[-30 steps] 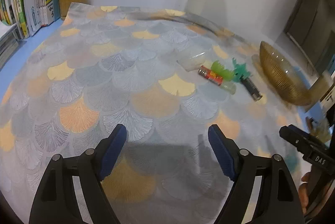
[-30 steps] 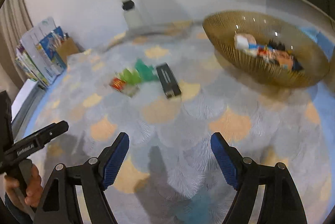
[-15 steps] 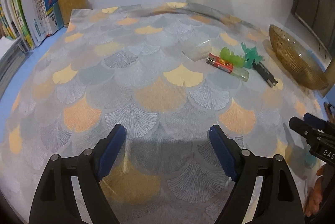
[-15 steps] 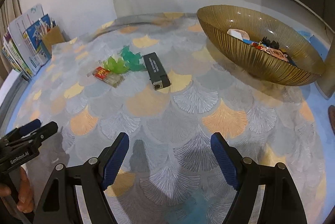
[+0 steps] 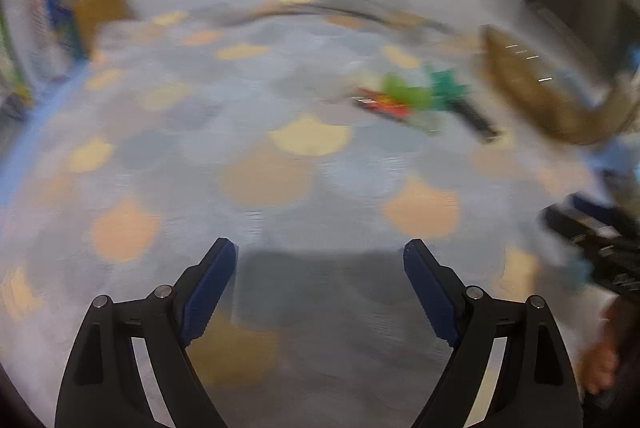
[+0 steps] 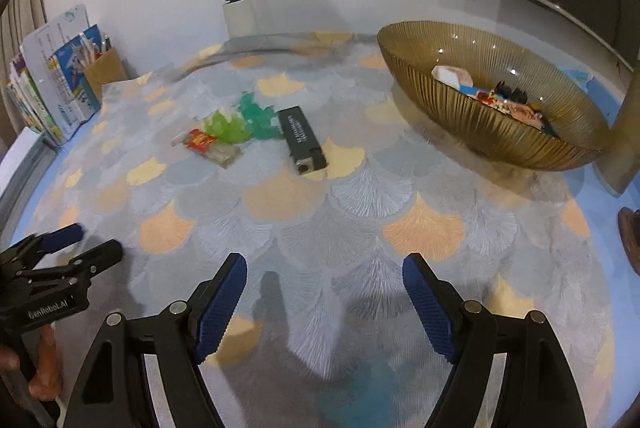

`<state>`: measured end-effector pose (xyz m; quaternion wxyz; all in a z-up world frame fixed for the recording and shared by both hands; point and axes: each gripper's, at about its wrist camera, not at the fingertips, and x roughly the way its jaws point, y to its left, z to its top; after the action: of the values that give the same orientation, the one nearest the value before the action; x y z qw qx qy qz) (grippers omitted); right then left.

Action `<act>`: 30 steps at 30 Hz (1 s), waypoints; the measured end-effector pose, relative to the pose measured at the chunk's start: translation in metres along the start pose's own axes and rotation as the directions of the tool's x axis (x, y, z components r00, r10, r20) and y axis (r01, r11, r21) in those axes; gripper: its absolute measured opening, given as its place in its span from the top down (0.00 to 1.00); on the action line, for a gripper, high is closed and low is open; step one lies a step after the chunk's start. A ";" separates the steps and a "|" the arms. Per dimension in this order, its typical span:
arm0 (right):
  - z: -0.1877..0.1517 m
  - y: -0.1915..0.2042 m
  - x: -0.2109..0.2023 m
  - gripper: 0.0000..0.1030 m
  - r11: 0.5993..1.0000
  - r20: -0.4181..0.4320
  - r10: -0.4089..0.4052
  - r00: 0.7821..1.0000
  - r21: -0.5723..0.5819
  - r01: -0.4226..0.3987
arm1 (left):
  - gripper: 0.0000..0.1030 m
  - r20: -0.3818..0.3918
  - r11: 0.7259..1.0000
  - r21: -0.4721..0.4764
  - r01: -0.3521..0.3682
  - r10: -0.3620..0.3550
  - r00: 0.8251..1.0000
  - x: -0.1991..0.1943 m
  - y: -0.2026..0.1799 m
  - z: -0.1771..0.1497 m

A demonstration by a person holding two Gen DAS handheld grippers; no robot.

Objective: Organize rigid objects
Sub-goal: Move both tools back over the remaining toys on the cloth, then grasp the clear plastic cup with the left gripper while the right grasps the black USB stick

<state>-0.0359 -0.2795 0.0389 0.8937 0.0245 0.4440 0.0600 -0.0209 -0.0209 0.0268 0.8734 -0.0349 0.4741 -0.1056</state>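
Part of the sorting looks done: the ribbed amber bowl (image 6: 496, 132) at the right of the table (image 6: 360, 196) already holds several small things, among them a white block and some coloured pieces. Left on the cloth, well apart from the bowl, is a cluster of 4: a black lighter (image 6: 302, 140), a teal toy (image 6: 256, 114), a green toy (image 6: 226, 128) and a clear lighter with a red label (image 6: 208, 146). Both left tongs (image 5: 320, 292) and right tongs (image 6: 324, 302) stand apart and empty, the left having just been opening, neither near the cluster.
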 end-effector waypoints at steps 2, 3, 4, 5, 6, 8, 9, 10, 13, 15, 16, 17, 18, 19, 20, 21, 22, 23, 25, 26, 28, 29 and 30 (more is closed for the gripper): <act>0.007 -0.001 -0.006 0.30 1.000 -0.072 0.029 0.997 0.012 -0.028 | 0.18 -0.015 0.998 -0.031 0.063 -0.063 0.998 -0.006 0.009 0.013; 0.010 0.000 -0.009 0.37 1.000 -0.080 0.020 0.997 0.009 -0.020 | 0.18 -0.001 0.996 -0.040 0.081 -0.081 0.997 -0.010 0.013 0.023; 0.017 0.002 -0.015 0.38 1.000 -0.085 0.008 0.996 -0.006 -0.009 | 0.18 0.017 0.995 -0.040 0.096 -0.095 0.995 -0.016 0.016 0.036; 0.023 0.005 -0.019 0.39 1.000 -0.083 0.005 0.997 -0.019 -0.007 | 0.18 0.026 0.994 -0.027 0.102 -0.101 0.995 -0.018 0.017 0.046; 0.030 0.008 -0.023 0.39 0.999 -0.073 0.010 0.997 -0.033 -0.013 | 0.18 0.033 0.995 -0.006 0.101 -0.100 0.994 -0.019 0.015 0.055; 0.046 0.015 -0.027 0.39 0.997 -0.051 0.028 0.998 -0.070 -0.031 | 0.18 0.044 0.995 0.036 0.093 -0.095 0.995 -0.017 0.012 0.071; 0.055 0.018 -0.022 0.39 0.996 -0.048 0.025 0.999 -0.088 -0.029 | 0.18 0.047 0.994 0.067 0.081 -0.084 0.995 -0.012 0.009 0.080; 0.061 0.020 -0.015 0.39 0.995 -0.053 0.015 0.998 -0.096 -0.020 | 0.18 0.049 0.994 0.089 0.066 -0.070 0.996 -0.005 0.008 0.088; 0.075 0.022 0.014 0.40 0.993 -0.085 0.048 0.995 -0.108 -0.057 | 0.20 0.033 0.993 0.108 0.055 -0.059 0.998 0.020 0.010 0.104; 0.081 0.022 0.028 0.40 0.989 -0.083 0.077 0.994 -0.120 -0.087 | 0.21 0.016 0.994 0.096 0.053 -0.055 0.998 0.039 0.015 0.113; 0.084 0.021 0.037 0.40 0.988 -0.085 0.060 0.995 -0.135 -0.071 | 0.22 0.002 0.994 0.089 0.063 -0.064 0.998 0.050 0.018 0.118; 0.086 0.020 0.044 0.40 0.988 -0.088 0.043 0.995 -0.142 -0.055 | 0.24 -0.007 0.994 0.089 0.070 -0.070 0.998 0.055 0.020 0.119; 0.088 0.018 0.055 0.41 0.989 -0.096 0.022 0.995 -0.143 -0.036 | 0.28 -0.022 0.992 0.096 0.079 -0.077 0.997 0.066 0.019 0.122; 0.090 0.016 0.062 0.42 0.990 -0.104 0.016 0.994 -0.136 -0.030 | 0.30 -0.026 0.991 0.103 0.081 -0.078 0.997 0.070 0.019 0.124; 0.091 0.014 0.069 0.46 0.991 -0.106 0.020 0.994 -0.127 -0.033 | 0.31 -0.026 0.990 0.117 0.076 -0.073 0.997 0.077 0.017 0.127; 0.093 0.012 0.074 0.52 0.992 -0.115 0.025 0.993 -0.121 -0.039 | 0.38 -0.018 0.990 0.124 0.068 -0.067 0.998 0.079 0.016 0.128; 0.096 0.011 0.079 0.54 0.992 -0.140 0.043 0.989 -0.109 -0.059 | 0.48 -0.007 0.990 0.123 0.063 -0.063 0.998 0.082 0.016 0.129; 0.100 0.010 0.080 0.54 0.993 -0.137 0.053 0.989 -0.102 -0.067 | 0.50 -0.012 0.991 0.111 0.072 -0.071 0.997 0.086 0.015 0.131; 0.108 0.011 0.079 0.54 0.993 -0.102 0.014 0.995 -0.118 -0.026 | 0.50 -0.023 0.990 0.092 0.108 -0.107 0.994 0.092 0.014 0.132; 0.111 0.013 0.081 0.54 0.991 -0.104 -0.013 0.994 -0.133 -0.001 | 0.50 -0.014 0.989 0.098 0.107 -0.106 0.994 0.091 0.014 0.131; 0.110 0.015 0.087 0.54 0.990 -0.138 -0.002 0.990 -0.137 -0.017 | 0.50 -0.015 0.988 0.111 0.107 -0.106 0.994 0.091 0.012 0.131; 0.108 0.015 0.091 0.54 0.991 -0.162 0.006 0.987 -0.133 -0.028 | 0.50 -0.015 0.988 0.115 0.102 -0.101 0.995 0.091 0.012 0.130; 0.107 0.015 0.095 0.54 0.990 -0.182 -0.002 0.983 -0.136 -0.023 | 0.50 -0.015 0.988 0.114 0.103 -0.102 0.995 0.091 0.011 0.131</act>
<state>0.1048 -0.2516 0.0298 0.8487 -0.0403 0.5182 0.0972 0.1385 -0.0348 0.0216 0.8652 -0.0084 0.4690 -0.1774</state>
